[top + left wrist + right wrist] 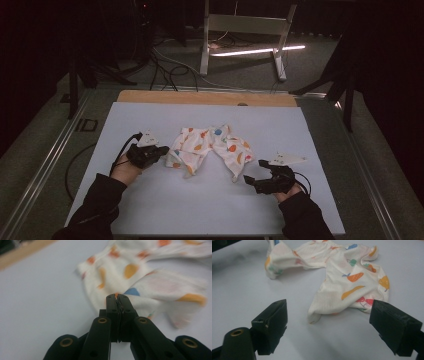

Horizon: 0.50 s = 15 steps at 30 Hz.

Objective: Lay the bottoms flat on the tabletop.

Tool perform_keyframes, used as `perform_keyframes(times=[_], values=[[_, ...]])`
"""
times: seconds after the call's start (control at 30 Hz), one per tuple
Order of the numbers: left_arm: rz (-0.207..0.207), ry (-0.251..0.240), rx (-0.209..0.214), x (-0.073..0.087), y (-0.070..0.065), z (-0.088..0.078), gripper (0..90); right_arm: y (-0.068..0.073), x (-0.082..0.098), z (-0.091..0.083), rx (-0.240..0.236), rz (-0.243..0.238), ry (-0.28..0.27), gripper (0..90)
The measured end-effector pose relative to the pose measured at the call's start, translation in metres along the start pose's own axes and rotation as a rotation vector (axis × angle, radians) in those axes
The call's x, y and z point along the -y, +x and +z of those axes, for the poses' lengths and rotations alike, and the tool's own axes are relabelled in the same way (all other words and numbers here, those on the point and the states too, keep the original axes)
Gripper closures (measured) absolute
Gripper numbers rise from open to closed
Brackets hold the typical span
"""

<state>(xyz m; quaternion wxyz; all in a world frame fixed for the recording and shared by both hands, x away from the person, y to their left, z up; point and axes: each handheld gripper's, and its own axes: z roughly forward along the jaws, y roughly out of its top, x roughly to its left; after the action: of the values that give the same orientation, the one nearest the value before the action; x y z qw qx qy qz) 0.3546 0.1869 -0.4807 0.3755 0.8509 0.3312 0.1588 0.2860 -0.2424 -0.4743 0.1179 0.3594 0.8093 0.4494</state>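
A small white garment (pixel 210 145) printed with coloured fruit lies crumpled on the pale mat (pixel 200 205), its two legs spread toward me. My left gripper (pixel 164 152) is at the garment's left edge. In the left gripper view its jaws (pixel 117 297) are pressed together on a fold of the printed cloth (pixel 120 272), which looks slightly lifted there. My right gripper (pixel 255 172) sits just short of the right leg's end. Its jaws (pixel 328 310) stand wide open, with the leg's hem (pixel 342 290) a little ahead of them and untouched.
The mat covers a table with a wooden strip (pixel 205 97) along the far edge. Beyond it on the floor are a white metal frame (pixel 245 25) and loose cables (pixel 165 65). Metal rails run along both sides of the table.
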Motion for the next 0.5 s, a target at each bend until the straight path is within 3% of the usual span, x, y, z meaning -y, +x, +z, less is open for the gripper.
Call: perform_keyframes(times=[0.23,0.33,0.43,0.5], values=[[-0.053,0.052,-0.041,0.018,0.012,0.018,86.0,-0.001,0.001,0.001,0.001,0.001,0.002,15.0],[-0.067,0.061,-0.049,0.024,0.013,0.015,71.8,-0.001,0.001,0.001,0.004,0.001,0.004,14.9],[-0.086,0.013,-0.05,0.028,0.01,0.004,56.2,-0.001,0.001,0.0,0.004,-0.001,0.002,14.9],[-0.092,-0.021,-0.04,0.03,0.005,-0.006,50.3,-0.001,0.001,0.001,0.008,-0.002,0.001,14.9]])
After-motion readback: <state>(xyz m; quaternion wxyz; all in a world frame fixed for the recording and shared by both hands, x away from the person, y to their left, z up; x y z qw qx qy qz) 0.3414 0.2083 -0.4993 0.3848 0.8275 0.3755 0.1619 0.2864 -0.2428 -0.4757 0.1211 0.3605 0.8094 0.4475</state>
